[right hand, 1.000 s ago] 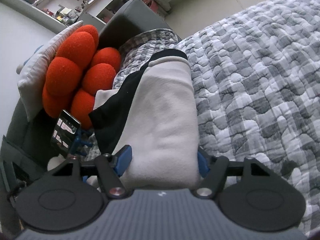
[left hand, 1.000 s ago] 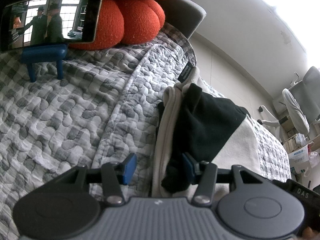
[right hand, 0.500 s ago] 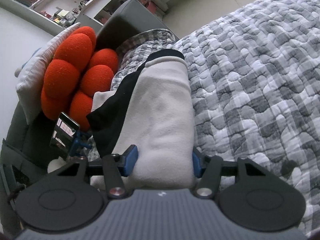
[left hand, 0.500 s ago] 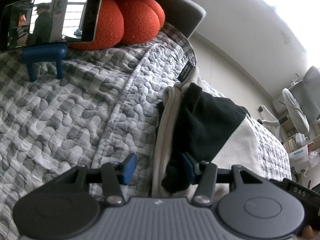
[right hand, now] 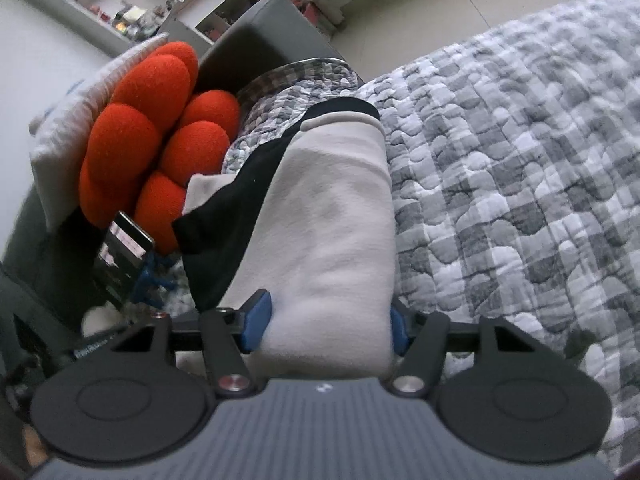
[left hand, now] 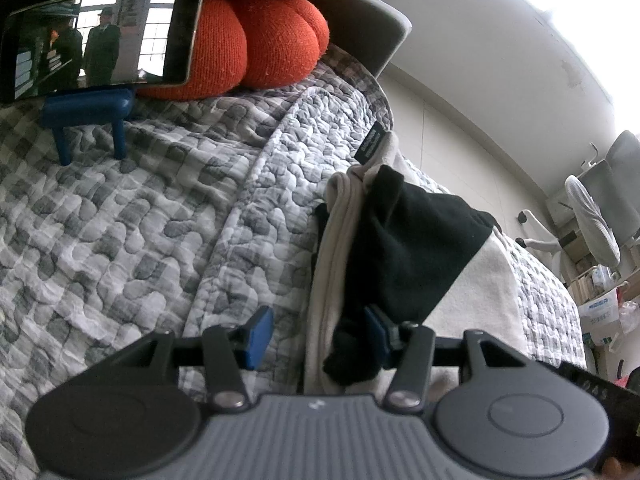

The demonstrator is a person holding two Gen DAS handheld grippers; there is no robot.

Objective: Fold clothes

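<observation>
Folded garment (right hand: 332,216), cream w/ black panel, lies on the gray checked quilt (right hand: 520,184) of a bed, running from about 6 o'clock up toward 12 in the right wrist view.

Right gripper (right hand: 326,322): the thick cream end of the garment fills the gap btwn its 2 blue pads. Left pad (right hand: 256,320) presses into the fabric at 9 o'clock of the roll, right pad mostly hidden behind the cloth at 3 o'clock. Jaws are closing, clamped on the garment's end.

Left gripper (left hand: 316,336): jaws apart. The garment's (left hand: 404,248) layered cream edge and a black corner sit btwn the fingers. Right pad (left hand: 374,330) touches the black fabric; left pad (left hand: 260,330) stands clear of it, w/ bare quilt (left hand: 120,240) btwn pad and cloth. So no squeeze here, just cloth in the gap.

Around: red puffy cushion (right hand: 152,148) at 10 o'clock of the garment in the right wrist view, leaning on a gray headboard (right hand: 256,32). Phone (left hand: 100,44) w/ lit screen sits on a small blue stand (left hand: 88,110) at 10 o'clock in the left wrist view, just in front of the cushion. Small black tag (left hand: 370,146) on the quilt's edge near the garment's far end. Office chair (left hand: 600,216) at 3 o'clock, well apart from the bed. Shelves (right hand: 132,4) w/ clutter at 11 o'clock in the right wrist view.
</observation>
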